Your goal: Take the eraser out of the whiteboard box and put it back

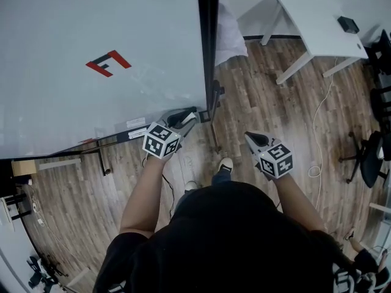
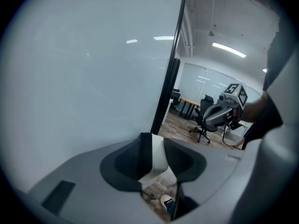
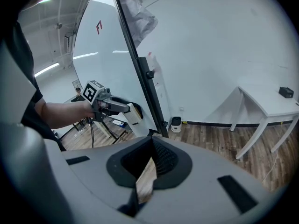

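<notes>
**Eraser held at the whiteboard's lower corner**

Seen from above, the left tool (image 1: 187,119) pinches the eraser (image 2: 158,158), a white block that stands upright between the pads and fills the gap. The right gripper view shows a tan face on the eraser. The eraser hangs off the floor, just beside the lower right corner of the whiteboard (image 1: 73,90) and close to its black frame (image 1: 208,41). Whether it touches either cannot be told.

The right tool (image 1: 252,139) has its pads pressed together with nothing between them. Only a thin wedge of floor (image 1: 275,96) shows below the tips. This tool is held well apart from the left one, out over bare boards.

The whiteboard's face bounds the whole left side, and the frame runs as a straight dark edge away from the corner. Right of the frame, a broad strip of wooden floor lies open as far as the white counter (image 1: 311,23). A thin cable (image 1: 319,127) loops across this strip near the counter's legs. Office chairs (image 1: 370,157) stand at the far right margin. Below the whiteboard's lower edge, stand legs (image 1: 101,160) reach out over the floor. The person's shoe (image 1: 226,163) rests between the two tools.
</notes>
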Demonstrator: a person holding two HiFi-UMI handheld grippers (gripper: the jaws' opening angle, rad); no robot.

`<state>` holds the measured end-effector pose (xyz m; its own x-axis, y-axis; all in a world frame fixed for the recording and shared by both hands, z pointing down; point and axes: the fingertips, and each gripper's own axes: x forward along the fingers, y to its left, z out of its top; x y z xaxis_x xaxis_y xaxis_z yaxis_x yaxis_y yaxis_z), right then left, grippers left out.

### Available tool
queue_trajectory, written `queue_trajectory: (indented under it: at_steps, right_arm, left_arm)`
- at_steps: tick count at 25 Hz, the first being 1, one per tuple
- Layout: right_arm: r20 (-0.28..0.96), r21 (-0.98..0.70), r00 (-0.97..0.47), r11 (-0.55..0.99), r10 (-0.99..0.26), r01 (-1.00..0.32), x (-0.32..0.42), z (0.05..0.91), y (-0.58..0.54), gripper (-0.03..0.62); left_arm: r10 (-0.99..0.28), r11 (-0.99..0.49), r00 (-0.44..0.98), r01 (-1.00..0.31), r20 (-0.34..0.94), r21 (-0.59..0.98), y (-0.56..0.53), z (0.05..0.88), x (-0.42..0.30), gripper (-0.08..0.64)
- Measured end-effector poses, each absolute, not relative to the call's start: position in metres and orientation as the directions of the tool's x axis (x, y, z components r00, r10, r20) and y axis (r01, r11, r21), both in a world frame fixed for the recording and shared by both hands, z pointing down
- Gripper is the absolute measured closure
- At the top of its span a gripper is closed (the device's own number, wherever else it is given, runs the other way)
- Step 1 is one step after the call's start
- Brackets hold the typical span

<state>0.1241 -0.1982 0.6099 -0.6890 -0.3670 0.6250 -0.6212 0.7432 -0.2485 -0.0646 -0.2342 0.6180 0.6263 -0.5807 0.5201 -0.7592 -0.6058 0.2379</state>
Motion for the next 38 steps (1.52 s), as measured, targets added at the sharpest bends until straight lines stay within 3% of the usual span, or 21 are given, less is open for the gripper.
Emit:
queue_trajectory:
  at_steps: [13, 38]
  right_arm:
    - [0.594, -0.230, -0.726, 0.791, -0.347, -0.567, 0.095, 0.589, -0.200, 0.597]
    - [0.576, -0.179, -0.744, 0.837, -0.337, -0.518, 0.052, 0.564, -0.186, 0.597]
  left_arm:
    - [-0.669, -0.542, 0.621, -0.784, 0.409, 0.302, -0.223, 0.566, -0.095, 0.402]
    - [-0.732, -0.455, 0.532, -0.847, 0.425, 0.276, -0.148, 0.558, -0.171, 0.402]
